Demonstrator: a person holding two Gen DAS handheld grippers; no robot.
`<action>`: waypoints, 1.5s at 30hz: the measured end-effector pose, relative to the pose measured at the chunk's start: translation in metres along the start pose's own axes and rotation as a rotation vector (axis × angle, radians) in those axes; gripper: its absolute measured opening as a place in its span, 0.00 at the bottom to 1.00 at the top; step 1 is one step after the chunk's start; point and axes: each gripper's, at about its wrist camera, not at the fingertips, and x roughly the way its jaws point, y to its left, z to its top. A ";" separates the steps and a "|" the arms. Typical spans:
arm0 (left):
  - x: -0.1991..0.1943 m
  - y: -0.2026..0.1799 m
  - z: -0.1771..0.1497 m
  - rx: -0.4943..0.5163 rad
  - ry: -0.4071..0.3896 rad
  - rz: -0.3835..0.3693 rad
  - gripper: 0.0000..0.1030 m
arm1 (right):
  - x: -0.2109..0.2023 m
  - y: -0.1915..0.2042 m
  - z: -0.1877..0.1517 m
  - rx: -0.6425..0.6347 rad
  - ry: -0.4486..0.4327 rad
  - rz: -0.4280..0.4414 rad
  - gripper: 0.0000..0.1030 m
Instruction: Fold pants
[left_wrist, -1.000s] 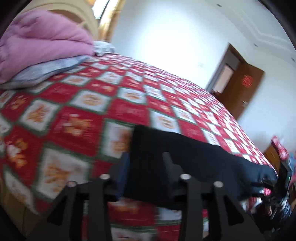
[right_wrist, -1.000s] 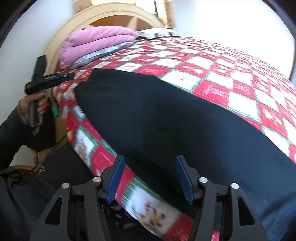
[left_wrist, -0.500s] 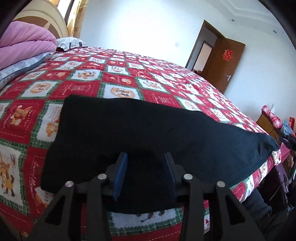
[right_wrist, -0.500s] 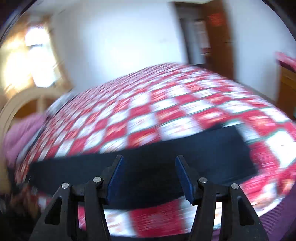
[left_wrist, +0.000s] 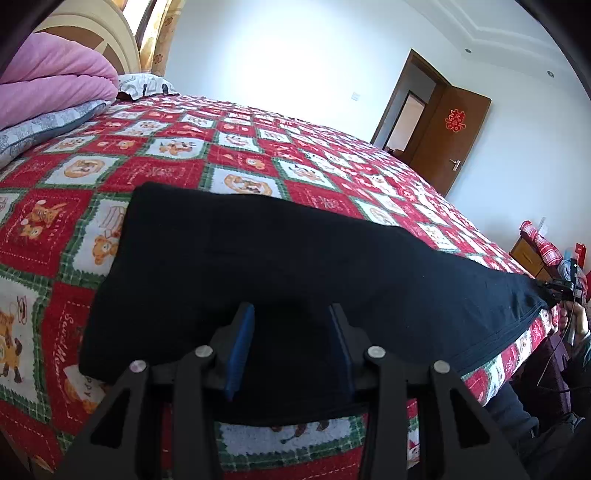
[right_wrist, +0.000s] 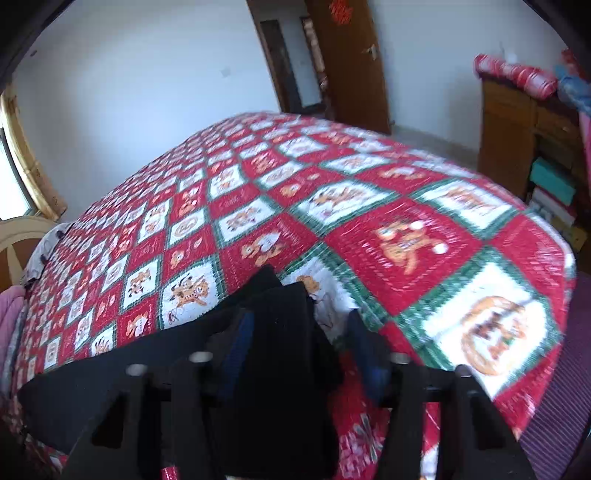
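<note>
Black pants lie stretched along the near edge of a red, white and green patchwork bed cover. My left gripper is at the wide waist end, and dark fabric fills the gap between its blue pads. In the right wrist view, which is blurred, the narrow leg end of the pants sits between the fingers of my right gripper. Its jaws are closing; the left pad touches the cloth and a strip of bed cover still shows before the right pad. The left wrist view shows the right gripper at the far tip of the pants.
A folded pink blanket and grey bedding lie by the headboard. A brown door stands open in the far wall. A wooden cabinet with piled cloth and boxes stands past the foot of the bed. A person's hand holds the right gripper.
The left gripper brought the waist end down flat onto the bed, then stayed still. The right gripper swung away from the headboard side to the leg end, and its jaws narrowed.
</note>
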 end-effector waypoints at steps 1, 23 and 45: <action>0.000 0.001 0.000 -0.001 -0.001 -0.002 0.42 | 0.004 0.000 0.003 -0.011 0.003 -0.005 0.12; -0.001 -0.001 -0.003 0.010 -0.024 -0.027 0.52 | -0.048 0.038 -0.019 -0.048 -0.063 0.109 0.52; -0.003 -0.002 -0.004 0.029 -0.028 -0.028 0.56 | 0.004 0.119 -0.112 0.045 0.211 0.392 0.11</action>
